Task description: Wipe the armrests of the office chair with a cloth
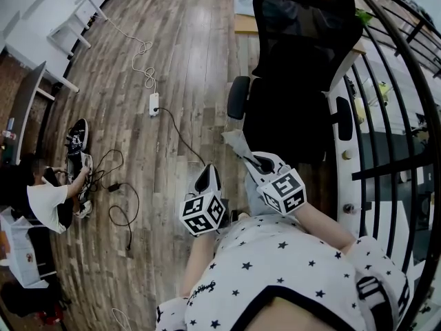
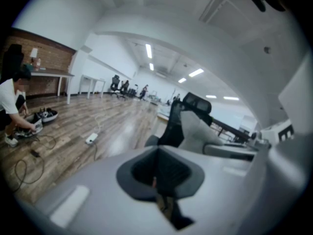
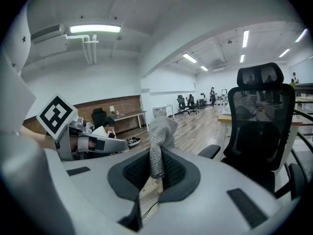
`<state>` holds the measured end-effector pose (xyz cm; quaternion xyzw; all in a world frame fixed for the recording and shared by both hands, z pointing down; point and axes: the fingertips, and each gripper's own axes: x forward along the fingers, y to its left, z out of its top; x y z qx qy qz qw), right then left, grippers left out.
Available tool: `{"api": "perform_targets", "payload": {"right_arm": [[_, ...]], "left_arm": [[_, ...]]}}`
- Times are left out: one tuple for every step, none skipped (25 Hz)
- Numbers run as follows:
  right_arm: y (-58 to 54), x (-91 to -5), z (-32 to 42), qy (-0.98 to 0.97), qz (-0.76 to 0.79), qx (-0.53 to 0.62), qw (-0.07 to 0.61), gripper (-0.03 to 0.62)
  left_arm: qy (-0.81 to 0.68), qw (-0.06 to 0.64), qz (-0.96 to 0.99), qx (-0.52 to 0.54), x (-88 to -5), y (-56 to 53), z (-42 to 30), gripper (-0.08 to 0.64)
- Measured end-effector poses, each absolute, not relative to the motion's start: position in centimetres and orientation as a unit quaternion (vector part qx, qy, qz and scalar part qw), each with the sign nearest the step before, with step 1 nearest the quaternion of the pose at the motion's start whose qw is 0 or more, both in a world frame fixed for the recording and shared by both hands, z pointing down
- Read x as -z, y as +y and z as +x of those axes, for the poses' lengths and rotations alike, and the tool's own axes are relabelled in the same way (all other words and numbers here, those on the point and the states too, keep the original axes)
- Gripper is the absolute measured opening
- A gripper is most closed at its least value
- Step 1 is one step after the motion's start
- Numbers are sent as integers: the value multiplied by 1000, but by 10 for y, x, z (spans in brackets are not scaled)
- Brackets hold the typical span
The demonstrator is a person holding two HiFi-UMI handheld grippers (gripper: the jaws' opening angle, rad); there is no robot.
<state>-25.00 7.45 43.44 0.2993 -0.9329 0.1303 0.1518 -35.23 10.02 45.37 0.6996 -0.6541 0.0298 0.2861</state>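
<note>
**Cloth in the right claw, chair untouched**

The cloth point(image 3: 160, 136) is a grey, knitted-looking rag. The right claw point(image 3: 155, 174) pinches its lower end between the pads, and the free end stands up above the jaws. It looks light and limp, so it should fold and drag rather than push. A hold low on a bunched part, as now, leaves a loose pad to press flat on a surface. Too much free length would likely flop aside.

The left claw point(image 2: 159, 173) is pressed together on nothing. In the head view both claws hang close to the person's body, near the chair point(image 1: 303, 67) but apart from it. The near armrest point(image 1: 238, 96) lies just ahead of the cloth, and the far armrest point(image 1: 343, 118) is across the seat. Neither is touched, so wiping looks not yet begun.

Beyond, on the wood floor point(image 1: 172, 47), a person point(image 1: 48, 202) sits among cables.
</note>
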Motion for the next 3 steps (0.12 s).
{"api": "perform_targets", "payload": {"right_arm": [[76, -435, -250, -933, 299, -130, 152, 32], [77, -435, -250, -933, 299, -131, 152, 32], [79, -435, -250, -933, 299, -131, 153, 32]], "left_arm": [[-654, 286, 700, -30, -454, 101, -352, 6], [-654, 286, 700, -30, -453, 102, -352, 6], [-653, 286, 700, -31, -453, 103, -352, 6]]}}
